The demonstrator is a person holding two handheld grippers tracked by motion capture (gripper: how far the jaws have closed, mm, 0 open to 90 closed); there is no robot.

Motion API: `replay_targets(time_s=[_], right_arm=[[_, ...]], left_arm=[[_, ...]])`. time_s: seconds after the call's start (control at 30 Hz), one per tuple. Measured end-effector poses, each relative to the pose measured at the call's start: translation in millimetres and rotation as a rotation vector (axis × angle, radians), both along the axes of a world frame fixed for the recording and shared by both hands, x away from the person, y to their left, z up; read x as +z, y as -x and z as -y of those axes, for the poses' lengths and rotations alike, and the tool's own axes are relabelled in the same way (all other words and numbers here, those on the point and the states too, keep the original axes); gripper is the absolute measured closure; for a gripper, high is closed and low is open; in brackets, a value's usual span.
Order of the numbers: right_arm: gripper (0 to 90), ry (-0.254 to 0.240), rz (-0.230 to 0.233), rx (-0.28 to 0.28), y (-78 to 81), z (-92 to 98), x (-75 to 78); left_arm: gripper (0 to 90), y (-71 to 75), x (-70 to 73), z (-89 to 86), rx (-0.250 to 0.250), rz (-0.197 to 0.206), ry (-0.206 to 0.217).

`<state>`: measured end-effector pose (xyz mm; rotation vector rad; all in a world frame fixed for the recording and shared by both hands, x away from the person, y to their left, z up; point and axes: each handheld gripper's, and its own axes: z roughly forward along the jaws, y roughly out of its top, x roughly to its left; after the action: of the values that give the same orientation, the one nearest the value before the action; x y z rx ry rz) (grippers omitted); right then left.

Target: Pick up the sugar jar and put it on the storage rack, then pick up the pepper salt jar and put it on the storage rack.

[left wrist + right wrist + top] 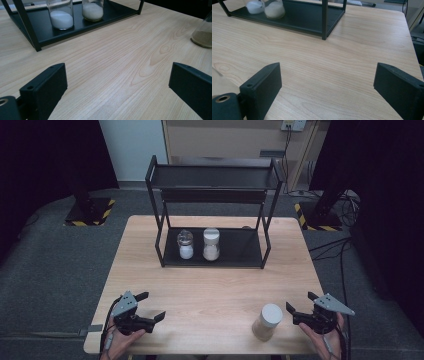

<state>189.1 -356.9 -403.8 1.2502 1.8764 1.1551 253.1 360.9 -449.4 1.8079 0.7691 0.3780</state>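
The jar with brown powder stands upright near the front right corner of the wooden table, close to the front edge and just beside the right gripper, which is released: its jaws stand wide apart with nothing between them. The left gripper rests near the front left corner, also released and empty. In my judgement the main risk is that the jar is tall and narrow and stands close to the edge, so a jaw that arrives from the side and touches it high could tip it or push it off the table. A grip on the smooth white lid could also slip. If the jar should go to the black metal rack at the back middle of the table, it could knock the post at the rack's front right corner, or the two jars with white powder on the bottom shelf. The table is light wood with visible grain. Around it is a grey carpet, stand bases with yellow-black tape at both sides, cables at the right, and dark curtains.
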Motion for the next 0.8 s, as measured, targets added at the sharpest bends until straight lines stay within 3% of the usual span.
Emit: replay_targets(time_s=[0.8], right_arm=[[7.8,-0.016,-0.009,0.006,-0.3,1.2,3.1]], left_arm=[[0.7,-1.0,0.5,1.5,-0.008,0.000,-0.009]])
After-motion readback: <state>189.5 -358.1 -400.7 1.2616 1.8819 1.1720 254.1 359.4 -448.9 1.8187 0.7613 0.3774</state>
